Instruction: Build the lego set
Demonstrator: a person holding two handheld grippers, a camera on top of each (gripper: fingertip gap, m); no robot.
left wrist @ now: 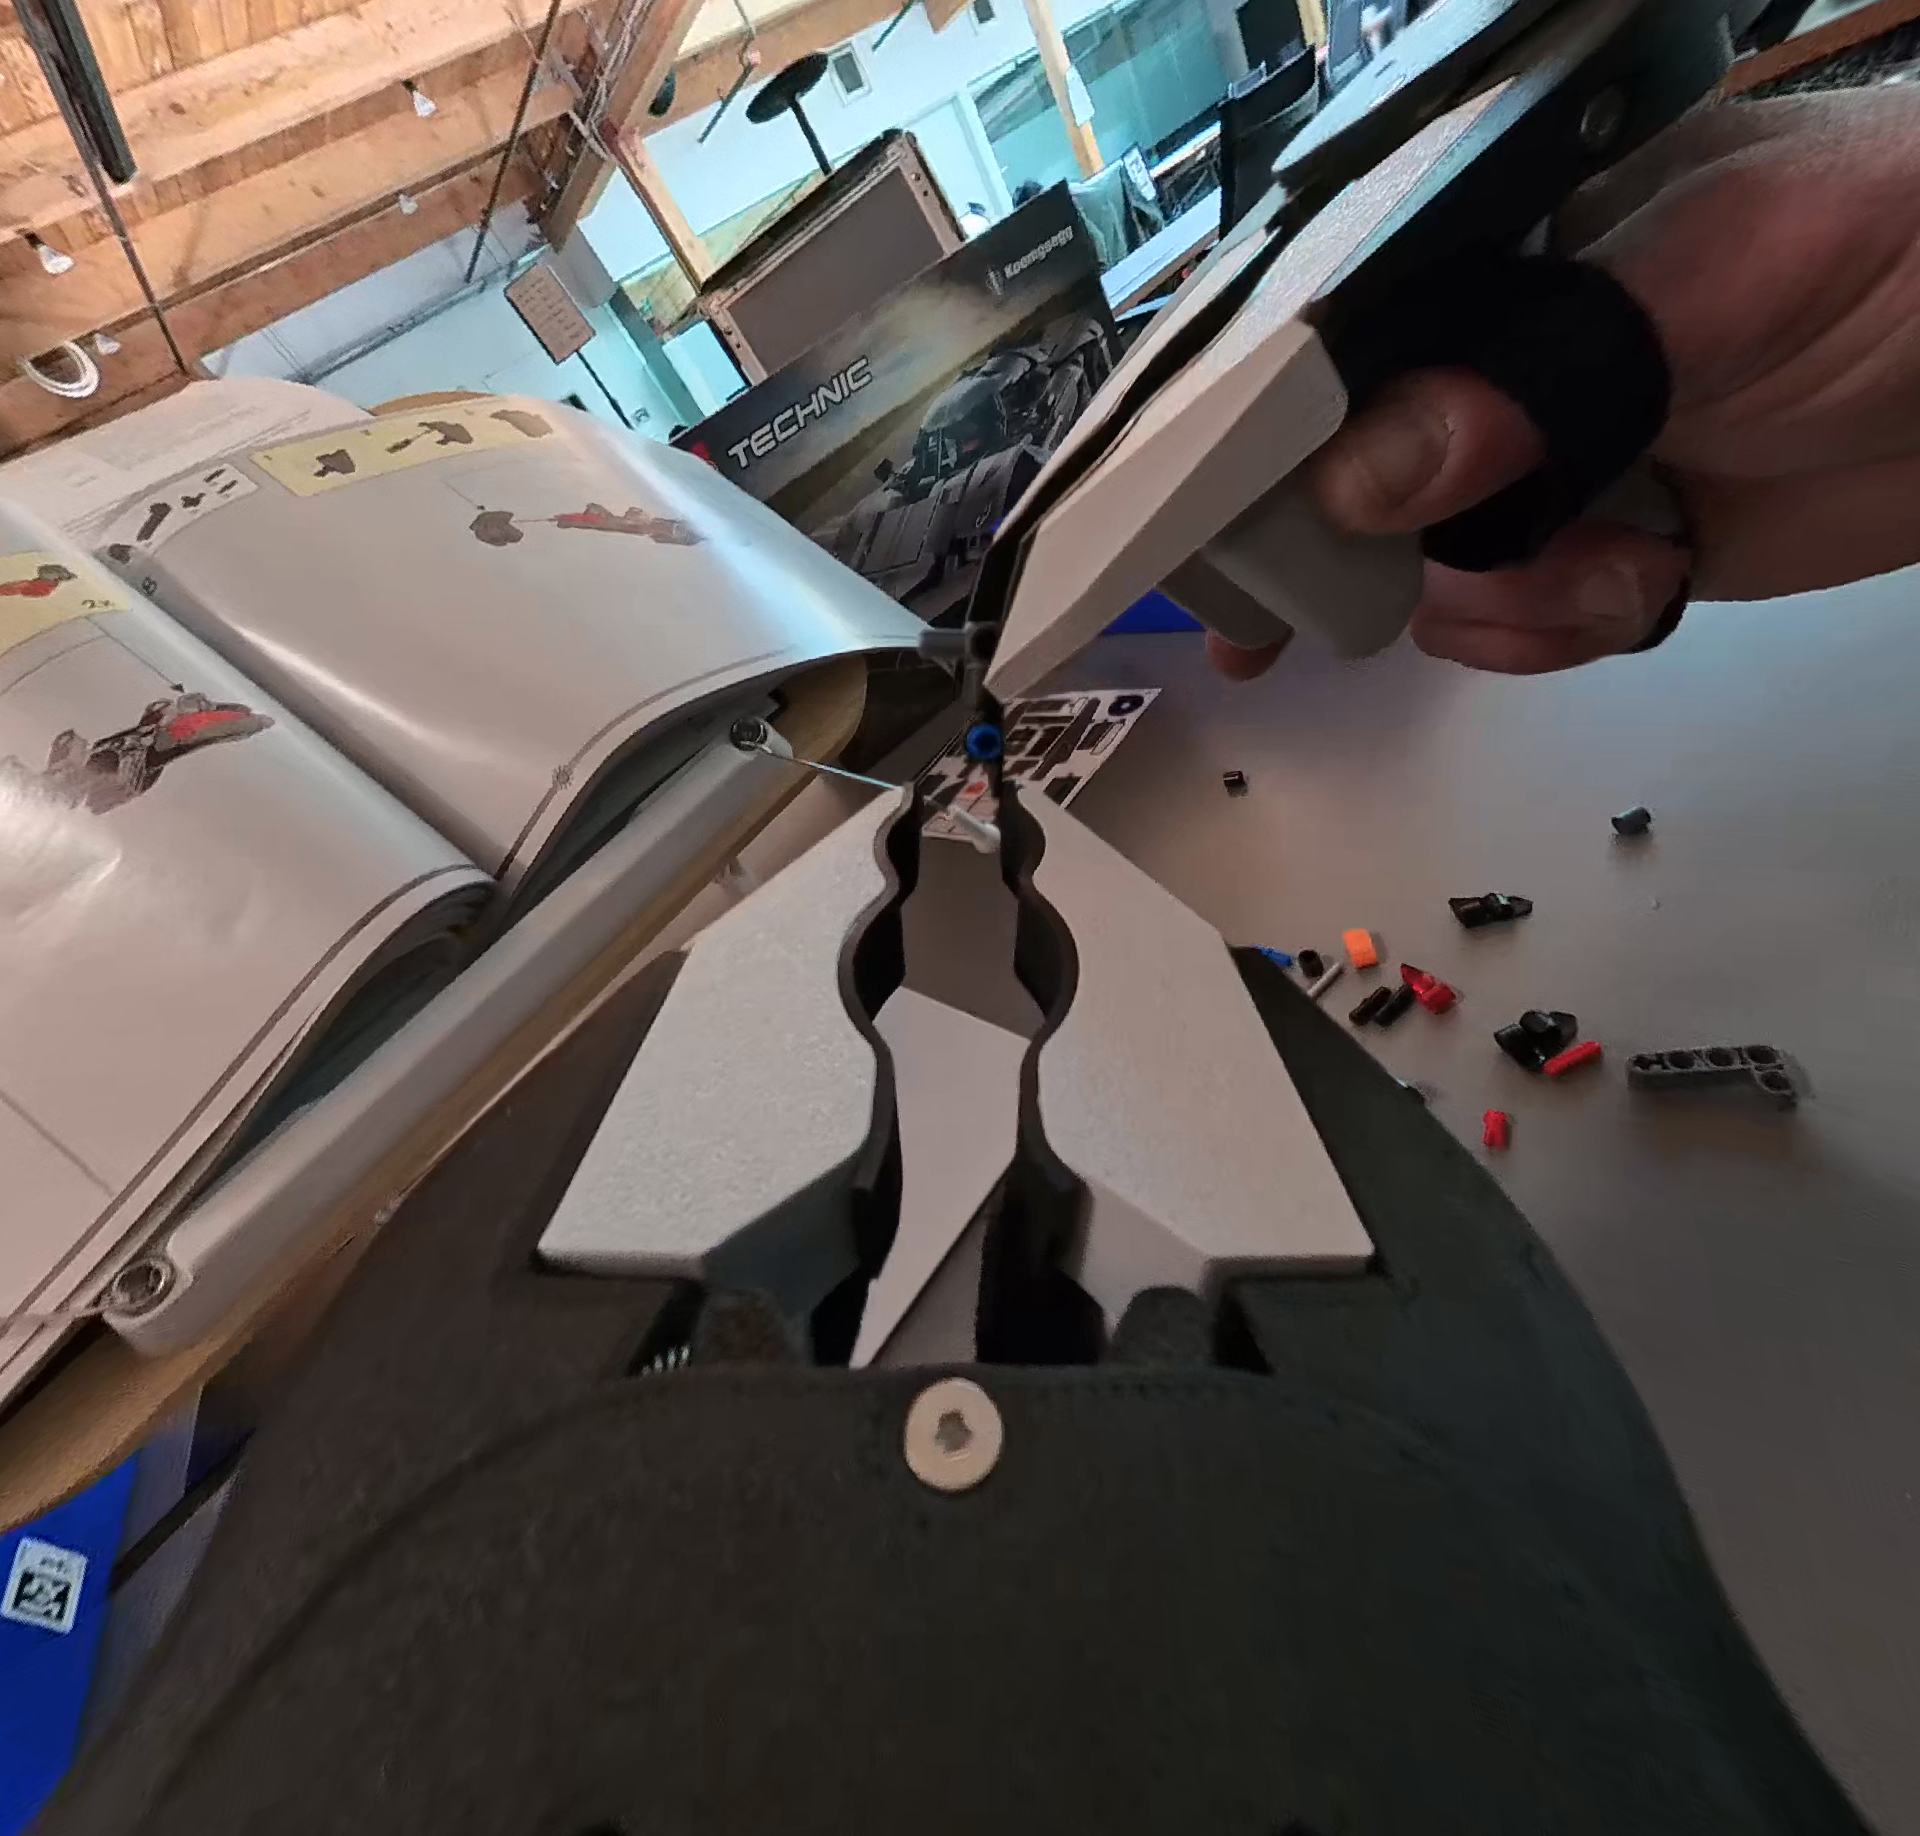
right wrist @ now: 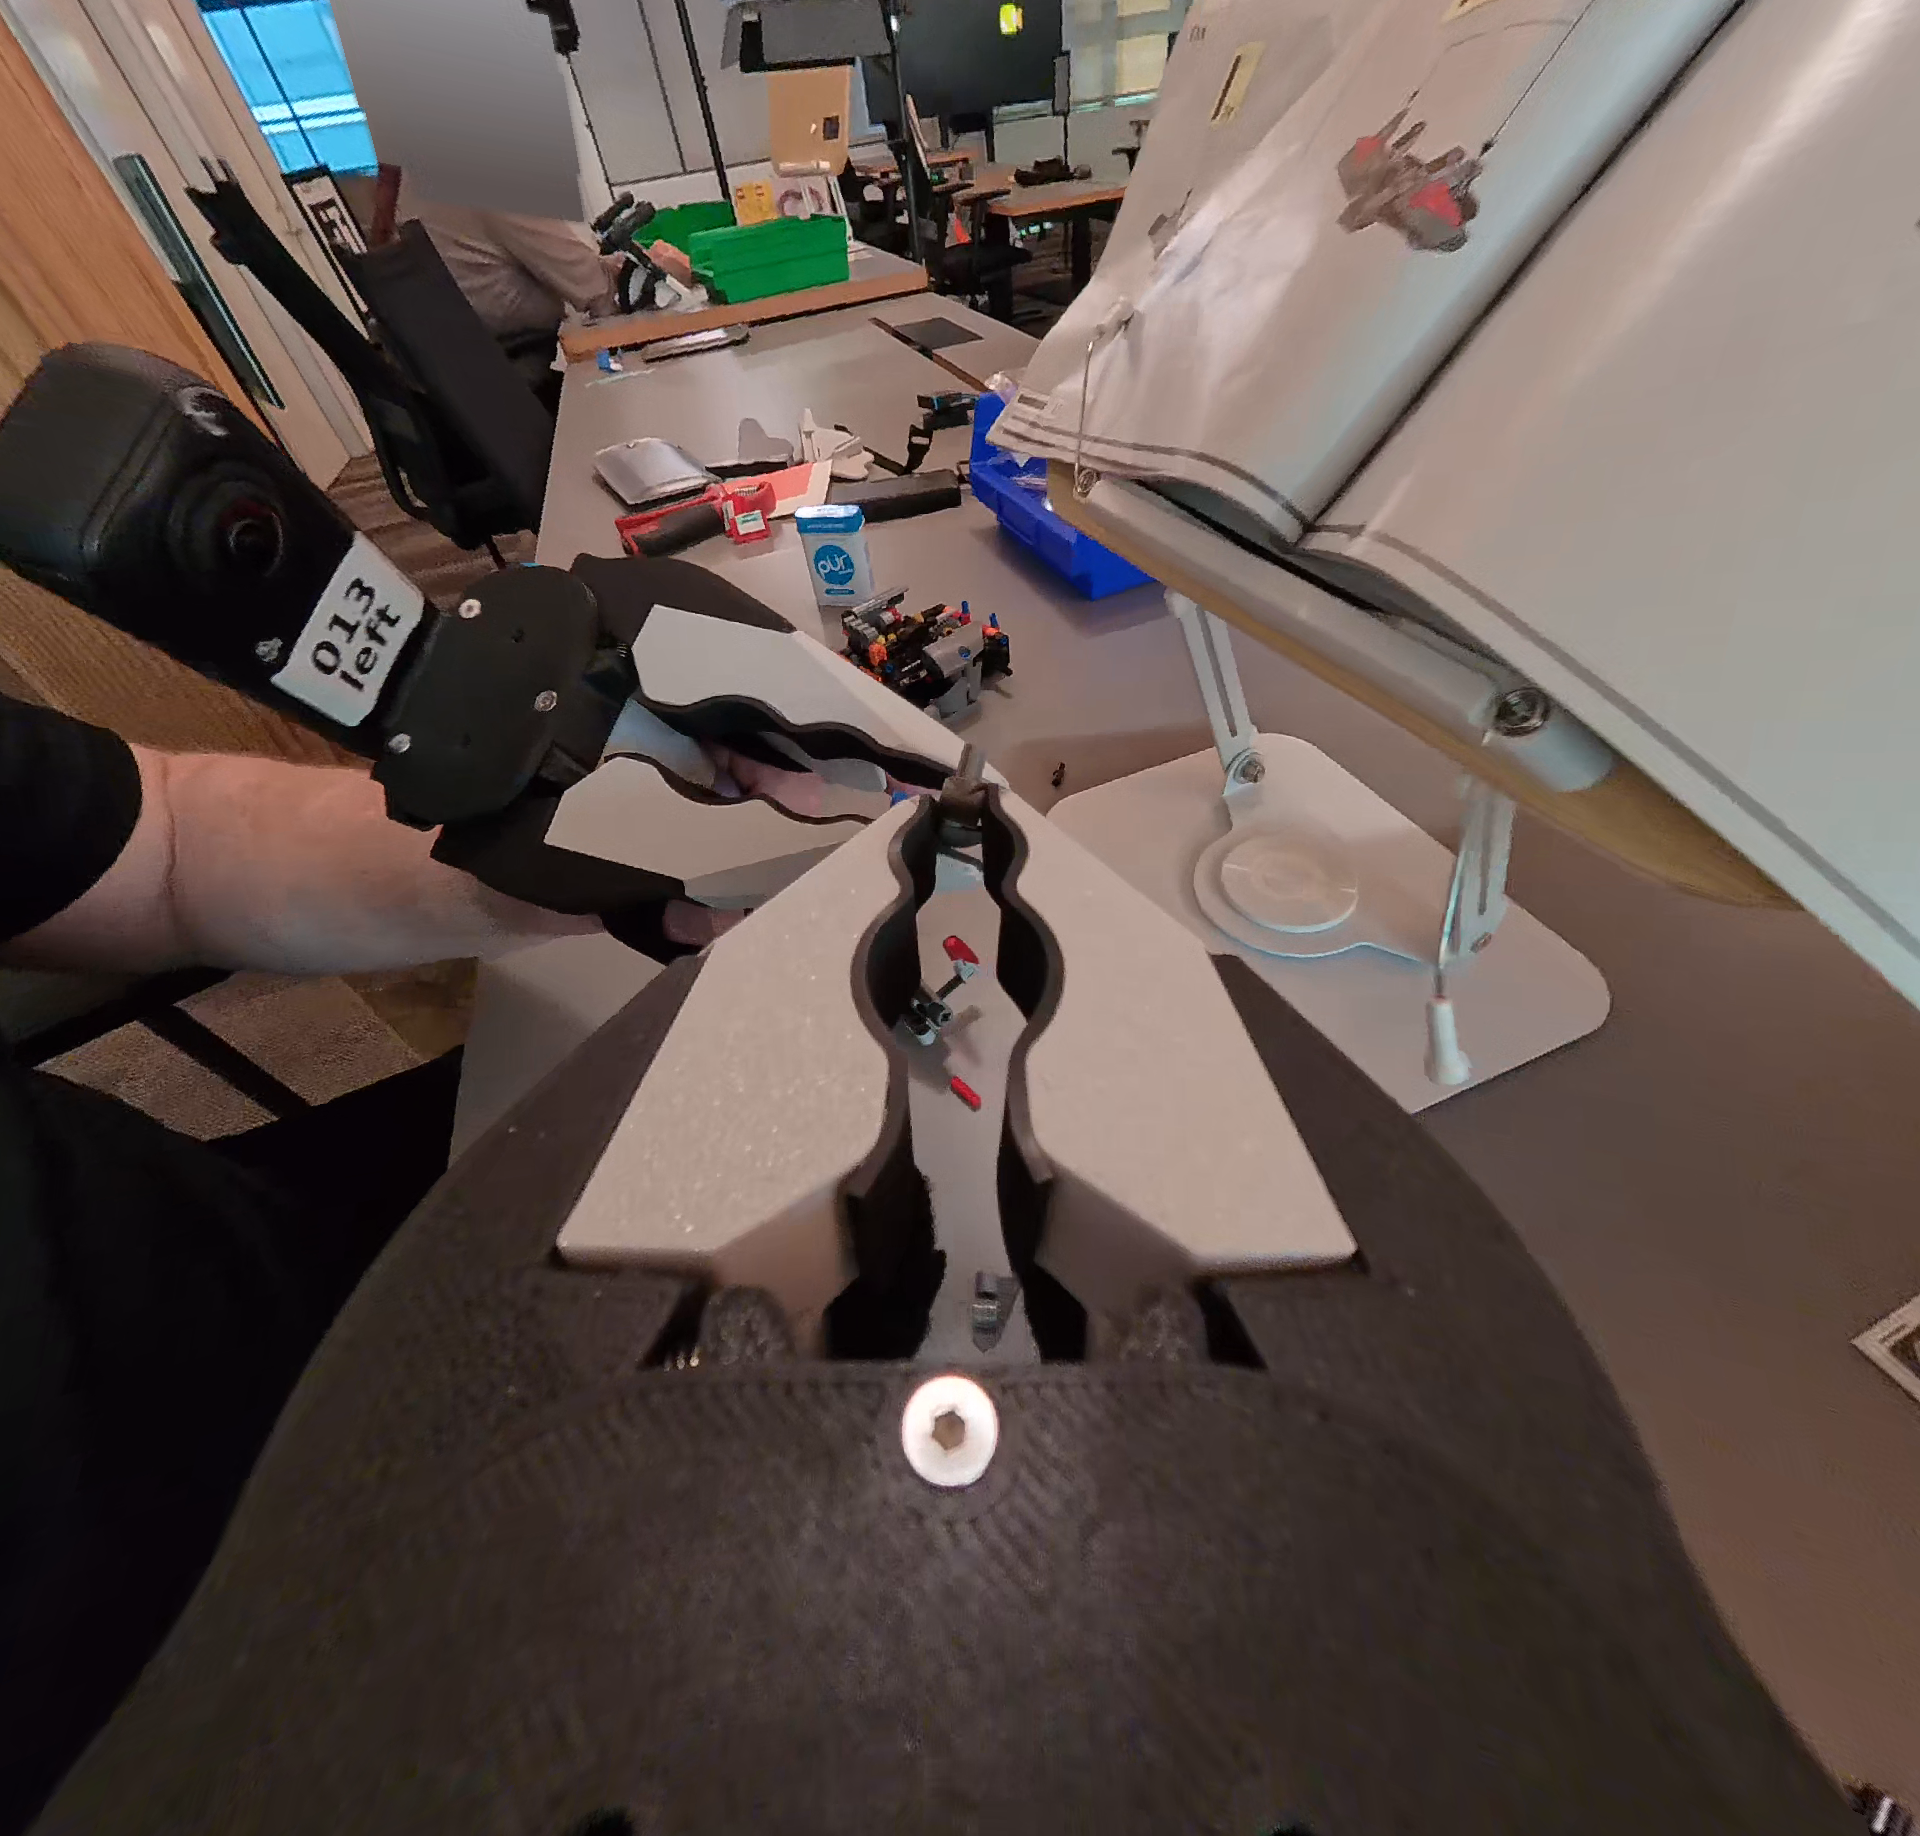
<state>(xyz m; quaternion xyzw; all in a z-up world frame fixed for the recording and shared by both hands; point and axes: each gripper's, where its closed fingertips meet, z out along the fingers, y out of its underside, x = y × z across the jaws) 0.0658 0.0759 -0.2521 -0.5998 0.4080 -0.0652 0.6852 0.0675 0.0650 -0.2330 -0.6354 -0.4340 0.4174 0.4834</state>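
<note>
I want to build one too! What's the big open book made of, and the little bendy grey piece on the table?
The open book looks like glossy paper: light glares off its curved pages. The grey L-shaped piece looks like hard matte plastic, with neat round holes moulded in a row. The table under it seems smooth grey laminate, though I can't be sure.
</note>
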